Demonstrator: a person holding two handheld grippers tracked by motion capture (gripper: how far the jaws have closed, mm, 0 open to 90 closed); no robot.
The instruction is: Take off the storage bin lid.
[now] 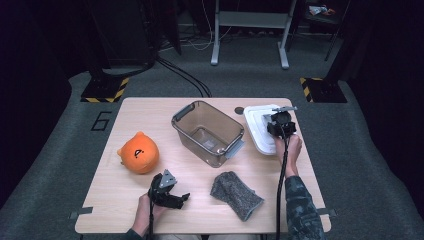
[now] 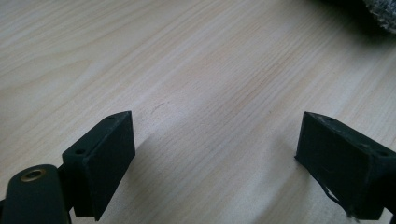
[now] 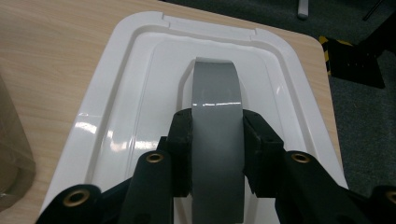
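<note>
Right gripper view: right claw [image 3: 217, 154] clamped on grey tape roll [image 3: 217, 116] over white lid [image 3: 116, 93]; left claw [image 2: 215, 163] wide open, empty. Next: probably lift roll, carry to clear bin [image 1: 207, 131].

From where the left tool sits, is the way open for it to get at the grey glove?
Probably yes. The left tool rests open and empty on the table, pointing toward the grey glove, with bare wood between them. The clear bin and orange plush stand farther back, out of that path.
</note>
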